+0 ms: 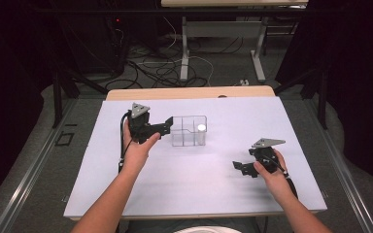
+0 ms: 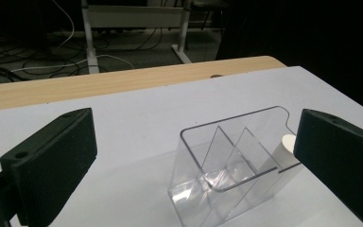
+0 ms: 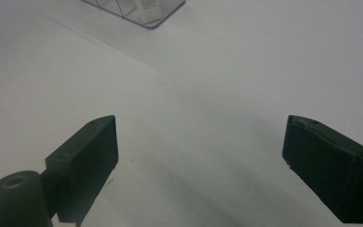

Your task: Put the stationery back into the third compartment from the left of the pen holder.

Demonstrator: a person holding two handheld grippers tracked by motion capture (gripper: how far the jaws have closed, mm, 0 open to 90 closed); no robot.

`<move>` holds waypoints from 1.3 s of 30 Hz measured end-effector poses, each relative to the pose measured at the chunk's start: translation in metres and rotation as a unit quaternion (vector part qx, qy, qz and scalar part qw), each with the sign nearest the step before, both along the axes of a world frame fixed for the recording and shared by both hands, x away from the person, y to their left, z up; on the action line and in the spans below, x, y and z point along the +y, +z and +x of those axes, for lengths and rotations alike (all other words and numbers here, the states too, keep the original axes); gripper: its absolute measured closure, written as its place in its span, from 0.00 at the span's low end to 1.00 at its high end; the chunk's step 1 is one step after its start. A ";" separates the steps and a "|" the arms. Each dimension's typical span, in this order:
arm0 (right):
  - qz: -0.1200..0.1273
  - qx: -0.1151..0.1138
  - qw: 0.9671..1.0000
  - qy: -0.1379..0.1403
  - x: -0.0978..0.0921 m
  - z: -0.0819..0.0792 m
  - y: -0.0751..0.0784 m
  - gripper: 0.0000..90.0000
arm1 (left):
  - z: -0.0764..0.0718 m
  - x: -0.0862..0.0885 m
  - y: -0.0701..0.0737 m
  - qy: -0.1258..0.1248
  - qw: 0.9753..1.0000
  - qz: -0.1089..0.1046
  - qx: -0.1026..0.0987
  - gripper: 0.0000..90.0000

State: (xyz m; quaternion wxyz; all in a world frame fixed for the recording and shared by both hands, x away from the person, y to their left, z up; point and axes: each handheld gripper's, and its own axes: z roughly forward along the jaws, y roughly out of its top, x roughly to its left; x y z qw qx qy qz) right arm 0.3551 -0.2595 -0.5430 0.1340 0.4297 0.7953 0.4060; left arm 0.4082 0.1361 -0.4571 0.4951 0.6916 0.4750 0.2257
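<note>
Here the left gripper [image 1: 167, 127], jaws apart, sits at the clear box [image 1: 189, 131]; the right gripper [image 1: 240, 167] hovers wide too.

A lab: dark curtained enclosure; loose cables [image 1: 160, 68] on the floor; bare desk frame [image 1: 223, 39] behind

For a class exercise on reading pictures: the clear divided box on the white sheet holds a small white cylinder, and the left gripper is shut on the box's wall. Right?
Not quite. The left gripper is open: in the left gripper view its jaws stand wide apart beside the clear divided box, touching nothing. The white cylinder is indeed inside.
</note>
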 end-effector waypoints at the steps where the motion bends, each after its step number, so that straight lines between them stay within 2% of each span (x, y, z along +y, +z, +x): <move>1: 0.000 0.001 1.000 0.000 0.000 0.000 0.000 0.12 | -0.001 0.003 -0.001 -0.001 1.000 -0.001 0.000 0.00; 6: 0.000 0.001 1.000 -0.001 0.000 0.000 0.000 0.12 | -0.006 0.016 -0.004 0.006 1.000 -0.001 0.009 0.00; 10: 0.000 0.002 1.000 -0.004 0.000 0.000 0.000 0.12 | -0.013 0.028 -0.009 0.019 1.000 -0.001 0.006 0.00; 23: -0.002 -0.003 1.000 -0.003 -0.001 0.001 0.000 0.12 | -0.029 0.067 -0.024 0.051 0.999 -0.005 0.018 0.00; 28: 0.002 0.000 1.000 -0.004 -0.002 0.000 0.001 0.12 | -0.034 0.083 -0.032 0.058 0.998 0.004 0.026 0.00; 37: 0.000 -0.003 1.000 -0.005 -0.003 0.001 0.001 0.12 | -0.040 0.098 -0.047 0.069 0.997 0.013 0.044 0.01; 39: 0.002 -0.001 1.000 -0.006 -0.003 0.001 0.001 0.12 | -0.041 0.101 -0.050 0.071 0.996 0.008 0.048 0.01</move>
